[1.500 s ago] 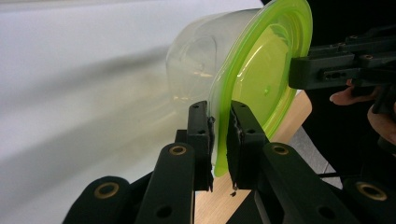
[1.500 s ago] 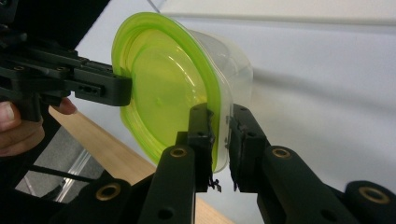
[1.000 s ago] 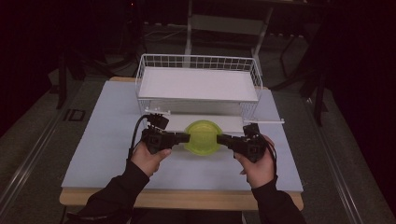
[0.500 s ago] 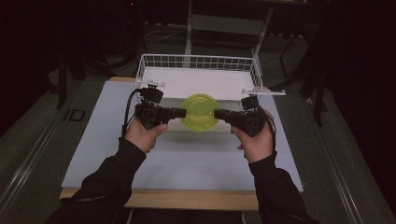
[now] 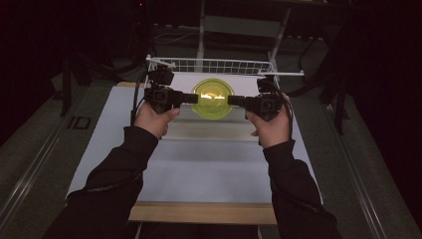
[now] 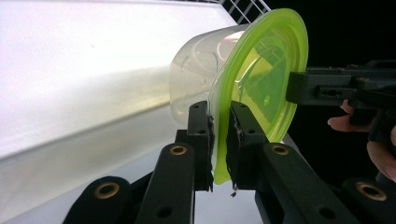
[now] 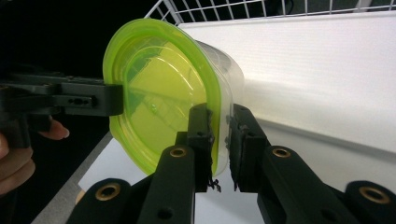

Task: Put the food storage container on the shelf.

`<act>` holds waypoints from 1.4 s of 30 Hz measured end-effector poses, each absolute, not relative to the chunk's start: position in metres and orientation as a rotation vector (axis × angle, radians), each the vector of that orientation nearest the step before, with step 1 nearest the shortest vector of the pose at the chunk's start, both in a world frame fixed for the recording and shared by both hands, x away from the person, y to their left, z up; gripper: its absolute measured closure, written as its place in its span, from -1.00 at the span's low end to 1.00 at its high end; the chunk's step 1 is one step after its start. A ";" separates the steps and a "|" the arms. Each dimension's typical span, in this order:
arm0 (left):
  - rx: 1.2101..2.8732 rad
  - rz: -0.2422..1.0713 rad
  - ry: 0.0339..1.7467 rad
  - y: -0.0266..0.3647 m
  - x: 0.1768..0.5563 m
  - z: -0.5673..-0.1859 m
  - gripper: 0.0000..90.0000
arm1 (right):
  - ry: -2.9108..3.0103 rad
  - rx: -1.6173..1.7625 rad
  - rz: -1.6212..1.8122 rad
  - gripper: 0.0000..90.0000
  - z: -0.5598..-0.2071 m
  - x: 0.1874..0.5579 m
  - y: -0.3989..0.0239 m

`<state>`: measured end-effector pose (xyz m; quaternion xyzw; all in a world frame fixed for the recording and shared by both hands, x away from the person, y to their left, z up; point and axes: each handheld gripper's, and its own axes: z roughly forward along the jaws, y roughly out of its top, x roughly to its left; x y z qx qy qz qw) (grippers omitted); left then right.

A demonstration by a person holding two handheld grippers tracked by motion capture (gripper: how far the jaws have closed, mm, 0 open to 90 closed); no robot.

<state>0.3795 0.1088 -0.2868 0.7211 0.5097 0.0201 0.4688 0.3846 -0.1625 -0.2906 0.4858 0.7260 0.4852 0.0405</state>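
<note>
A clear plastic container point(image 6: 196, 70) with a lime-green lid point(image 5: 213, 98) hangs in the air, held from both sides. It is tipped on its side, its lid toward the person. My left gripper point(image 5: 195, 98) is shut on the lid's left rim point(image 6: 220, 140); in its own view the jaws point(image 6: 220, 114) pinch the green edge. My right gripper point(image 5: 231, 101) is shut on the opposite rim, jaws point(image 7: 219, 116) clamped over the lid point(image 7: 154, 93) and the clear wall. The container hovers at the front edge of the white wire basket point(image 5: 224, 64).
The basket has a white floor point(image 7: 327, 60) and wire walls at the table's far end. A white mat point(image 5: 209, 164) covers the table, with a wooden front edge point(image 5: 199, 213). Dark floor and stand legs surround the table.
Both grippers have carried the container up and away from the person, from mid-table to the basket's front. It has tipped so that the lid faces back.
</note>
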 end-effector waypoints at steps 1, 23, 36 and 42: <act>1.775 0.062 1.256 0.108 0.383 -0.286 0.81 | 2.220 1.491 1.478 0.78 -0.290 0.388 -0.162; 1.770 0.027 1.358 0.109 0.429 -0.299 0.79 | 2.241 1.657 1.407 0.78 -0.299 0.434 -0.153; 1.745 0.060 1.337 0.106 0.440 -0.302 0.52 | 2.192 1.723 1.419 0.42 -0.300 0.455 -0.147; 1.725 0.116 1.322 0.105 0.445 -0.310 0.21 | 2.199 1.749 1.420 0.27 -0.305 0.462 -0.145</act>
